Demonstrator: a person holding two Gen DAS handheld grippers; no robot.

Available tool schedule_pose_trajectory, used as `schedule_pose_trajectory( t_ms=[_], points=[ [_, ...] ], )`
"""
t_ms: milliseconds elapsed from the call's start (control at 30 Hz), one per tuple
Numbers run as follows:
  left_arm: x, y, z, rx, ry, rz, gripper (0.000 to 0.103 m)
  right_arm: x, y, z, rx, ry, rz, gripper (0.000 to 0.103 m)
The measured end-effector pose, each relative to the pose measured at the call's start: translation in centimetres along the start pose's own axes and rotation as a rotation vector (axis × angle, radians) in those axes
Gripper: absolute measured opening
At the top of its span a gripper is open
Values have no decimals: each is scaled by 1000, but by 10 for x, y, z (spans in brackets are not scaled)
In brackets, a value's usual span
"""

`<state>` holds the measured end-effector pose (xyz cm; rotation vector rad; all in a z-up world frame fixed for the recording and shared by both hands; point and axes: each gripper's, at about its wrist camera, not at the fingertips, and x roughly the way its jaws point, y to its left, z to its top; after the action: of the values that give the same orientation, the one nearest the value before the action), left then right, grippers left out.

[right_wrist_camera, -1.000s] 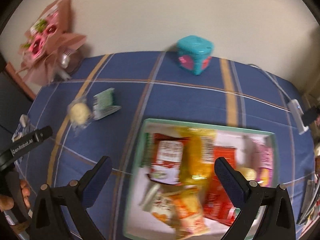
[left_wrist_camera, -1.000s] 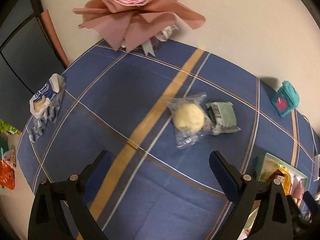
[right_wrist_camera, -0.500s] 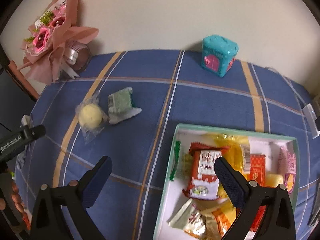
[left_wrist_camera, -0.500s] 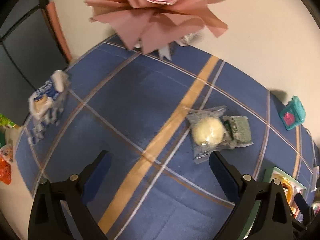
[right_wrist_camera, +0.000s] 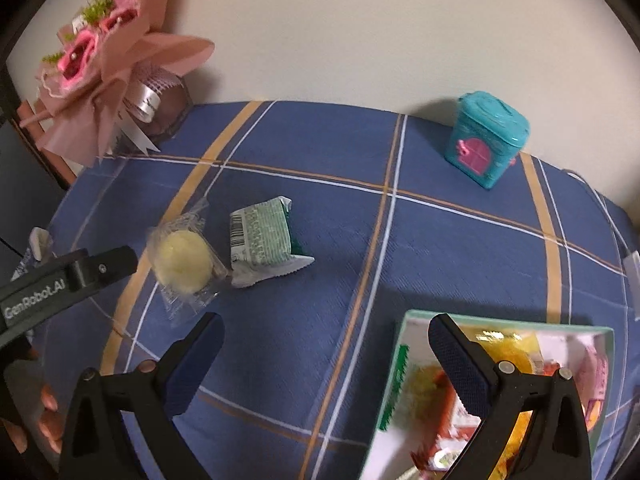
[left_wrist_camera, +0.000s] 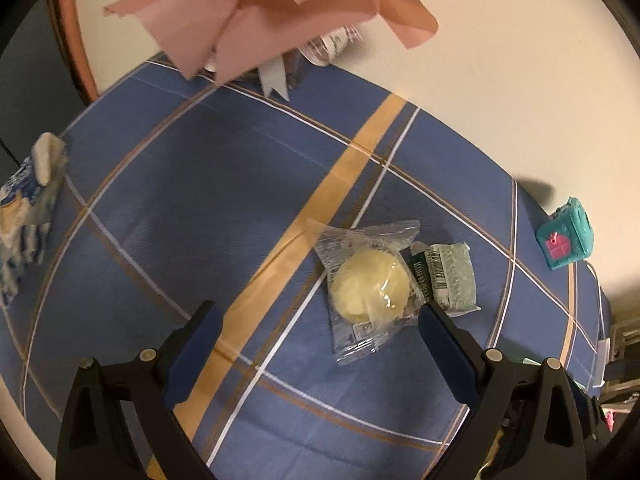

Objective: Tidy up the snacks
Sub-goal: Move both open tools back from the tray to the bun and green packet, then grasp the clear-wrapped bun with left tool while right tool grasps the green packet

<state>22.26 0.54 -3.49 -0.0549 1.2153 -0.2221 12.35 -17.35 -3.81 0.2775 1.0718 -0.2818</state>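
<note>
A yellow round cake in a clear wrapper (left_wrist_camera: 370, 288) lies on the blue plaid tablecloth, touching a green-wrapped snack (left_wrist_camera: 450, 278) on its right. My left gripper (left_wrist_camera: 320, 320) is open and empty, just short of the cake. In the right wrist view the cake (right_wrist_camera: 183, 258) and green snack (right_wrist_camera: 262, 236) lie far left. My right gripper (right_wrist_camera: 326, 334) is open and empty, over the cloth beside a teal-rimmed box (right_wrist_camera: 404, 360) filled with several snack packs.
A pink bouquet (right_wrist_camera: 104, 52) stands at the back left by the wall. A teal toy box (right_wrist_camera: 486, 144) stands at the back right. A blue-and-white packet (left_wrist_camera: 28, 208) lies at the table's left edge. The left gripper's body (right_wrist_camera: 60, 276) shows in the right wrist view.
My left gripper has moved forward toward the cake and green snack, which now lie nearer its fingers. My right gripper has shifted left, so the snack box has slid to the lower right.
</note>
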Motion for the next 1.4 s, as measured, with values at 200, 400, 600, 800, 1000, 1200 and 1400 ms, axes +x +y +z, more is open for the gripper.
schedule_pose_trajectory(
  t_ms=[200, 400, 600, 800, 1000, 1200, 1400],
  points=[
    [18, -6, 15, 26, 13, -10, 98, 28, 10, 12, -4, 22, -5, 103],
    [28, -5, 27, 21, 17, -25, 98, 52, 15, 28, 1, 42, 8, 103],
    [32, 3, 34, 5, 15, -34, 98, 73, 23, 41, -13, 58, 2, 100],
    [30, 6, 38, 12, -7, -21, 98, 87, 33, 48, -39, 62, 3, 96],
    [33, 1, 36, 22, 5, -36, 98, 94, 35, 50, -46, 65, 7, 86],
    [38, -15, 33, 57, 21, -55, 98, 94, 16, 49, -11, 69, -16, 85],
    [48, -28, 28, 77, 44, -58, 98, 98, -4, 47, 17, 91, -42, 84]
  ],
)
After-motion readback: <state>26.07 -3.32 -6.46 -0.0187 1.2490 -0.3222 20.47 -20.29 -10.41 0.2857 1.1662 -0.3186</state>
